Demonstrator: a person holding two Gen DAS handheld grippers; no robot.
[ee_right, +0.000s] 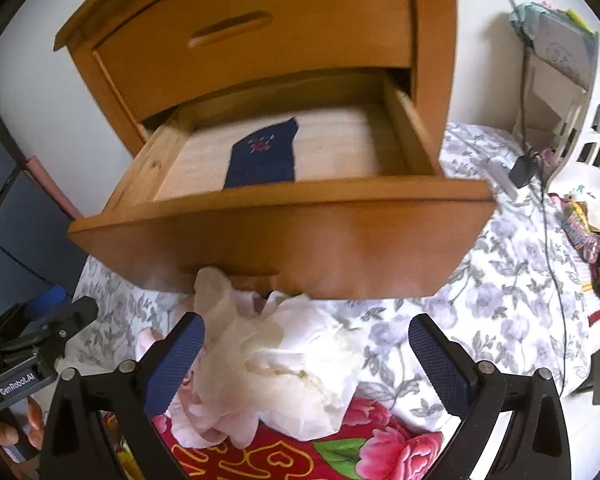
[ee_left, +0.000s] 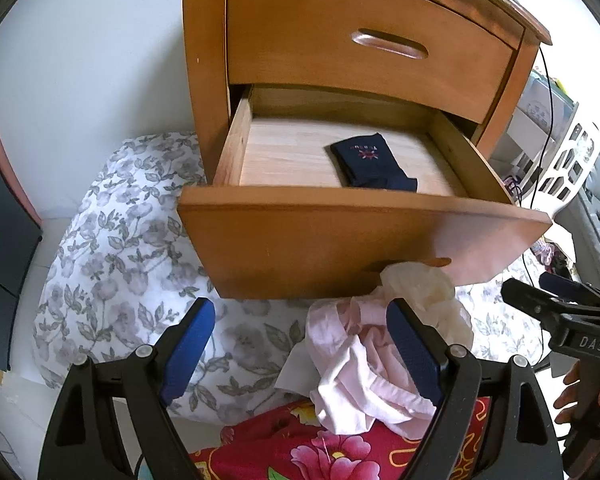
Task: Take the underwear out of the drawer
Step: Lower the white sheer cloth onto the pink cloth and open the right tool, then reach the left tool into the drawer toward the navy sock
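The lower drawer (ee_left: 340,240) (ee_right: 280,240) of the wooden nightstand is pulled out. A folded navy garment (ee_left: 370,160) (ee_right: 264,156) with a small red emblem lies on its floor. On the bed in front of the drawer lie a crumpled pink underwear piece (ee_left: 352,360) (ee_right: 220,428) and a cream one (ee_left: 416,284) (ee_right: 280,360), touching each other. My left gripper (ee_left: 300,312) is open above the bedding, its right finger over the pink piece. My right gripper (ee_right: 306,324) is open wide above the cream piece, and its pads do not press on it.
The upper drawer (ee_left: 364,40) is shut. Grey floral bedding (ee_left: 132,264) and a red flowered blanket (ee_right: 380,444) cover the bed. A white lattice basket (ee_right: 596,120), a black cable (ee_right: 548,216) and a charger (ee_right: 522,170) are at the right. A dark panel (ee_left: 4,240) stands at the left.
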